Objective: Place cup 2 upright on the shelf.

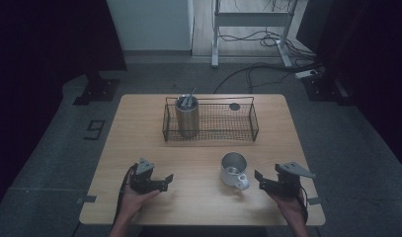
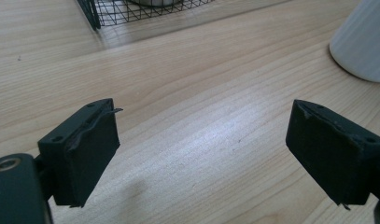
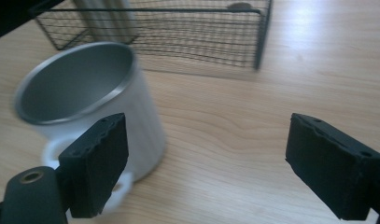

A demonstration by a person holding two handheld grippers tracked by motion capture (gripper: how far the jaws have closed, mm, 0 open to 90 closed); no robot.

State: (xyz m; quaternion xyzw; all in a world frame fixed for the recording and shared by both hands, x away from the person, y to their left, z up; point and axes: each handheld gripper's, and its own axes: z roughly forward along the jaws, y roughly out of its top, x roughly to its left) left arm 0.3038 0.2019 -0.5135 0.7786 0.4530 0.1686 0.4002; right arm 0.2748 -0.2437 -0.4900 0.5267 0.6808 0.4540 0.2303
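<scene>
Both grippers sit at the near edge of the table (image 1: 139, 148), w/ hands coming in from the bottom. Left gripper (image 1: 165, 180) has its jaws spread wide, nothing btwn them, just bare wood under it in the left gripper view. Right gripper (image 1: 258, 180) is wide open too, empty, pointing at the white mug (image 1: 233, 170) which stands upright just beside it, handle toward the near side. Right gripper view has the mug (image 3: 85, 102) right behind the left-hand jaw, can't tell if they touch tbh. Further back there's a wire basket (image 1: 211, 121) w/ a metal cup (image 1: 186, 116) standing in its left end, some utensils sticking out of it.
</scene>
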